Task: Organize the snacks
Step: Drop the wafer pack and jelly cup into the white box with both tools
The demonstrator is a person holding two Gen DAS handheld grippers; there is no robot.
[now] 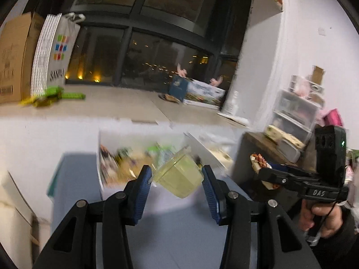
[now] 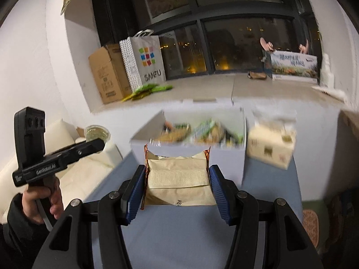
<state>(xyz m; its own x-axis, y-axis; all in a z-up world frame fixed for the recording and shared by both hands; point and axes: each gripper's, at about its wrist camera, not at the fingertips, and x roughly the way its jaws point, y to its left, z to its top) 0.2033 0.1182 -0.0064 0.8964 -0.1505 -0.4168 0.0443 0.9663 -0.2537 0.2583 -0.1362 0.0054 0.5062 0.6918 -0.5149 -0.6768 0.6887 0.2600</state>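
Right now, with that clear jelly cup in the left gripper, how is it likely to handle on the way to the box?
The jelly cup, clamped in the left gripper, looks like thin clear plastic, so a hard squeeze may dent it. Its smooth, tapered wall could slip between the pads. It sits tilted, and the yellowish filling probably makes it heavy for its size.
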